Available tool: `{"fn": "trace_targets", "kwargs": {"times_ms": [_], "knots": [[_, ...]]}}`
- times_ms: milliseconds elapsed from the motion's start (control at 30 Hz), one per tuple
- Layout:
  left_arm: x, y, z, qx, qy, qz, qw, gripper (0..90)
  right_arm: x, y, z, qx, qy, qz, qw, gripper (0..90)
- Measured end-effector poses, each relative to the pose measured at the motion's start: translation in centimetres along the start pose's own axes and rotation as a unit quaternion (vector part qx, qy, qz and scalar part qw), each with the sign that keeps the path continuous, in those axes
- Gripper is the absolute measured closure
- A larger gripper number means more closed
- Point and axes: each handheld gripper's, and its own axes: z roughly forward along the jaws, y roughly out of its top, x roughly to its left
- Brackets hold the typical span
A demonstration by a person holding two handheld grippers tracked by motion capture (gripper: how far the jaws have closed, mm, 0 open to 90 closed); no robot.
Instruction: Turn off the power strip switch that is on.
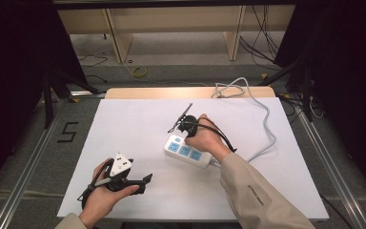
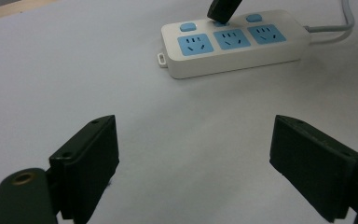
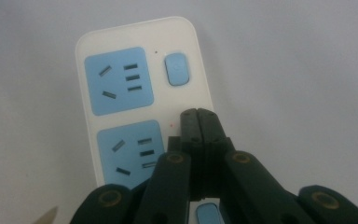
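Note:
A white power strip (image 1: 190, 153) with three blue sockets lies mid-table, its switches on the far side. My right gripper (image 1: 186, 135) is shut with nothing between its jaws. Its closed tip (image 3: 199, 115) rests on the strip (image 3: 121, 46) where the middle switch sits, between the end switch (image 3: 177, 69) and another switch (image 3: 208, 215). In the left gripper view that black tip (image 2: 221, 9) touches the middle blue switch of the strip (image 2: 233, 60). My left gripper (image 1: 145, 183) (image 2: 193, 135) hovers open over bare table, well short of the strip.
The strip's grey-white cable (image 1: 267, 129) loops from its right end to the table's far edge (image 1: 186, 92). White table surface (image 1: 124, 129) spreads left of the strip. Beyond the table are a wooden bench and floor cables.

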Motion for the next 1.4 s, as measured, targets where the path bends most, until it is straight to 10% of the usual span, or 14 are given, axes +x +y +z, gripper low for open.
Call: {"fn": "trace_targets", "kwargs": {"times_ms": [1400], "knots": [[0.03,-0.03,0.01,-0.001,-0.001,-0.002,1.0000,15.0,-0.32,-0.16,-0.37,-0.016,0.011,0.018,0.9996,90.0]]}}
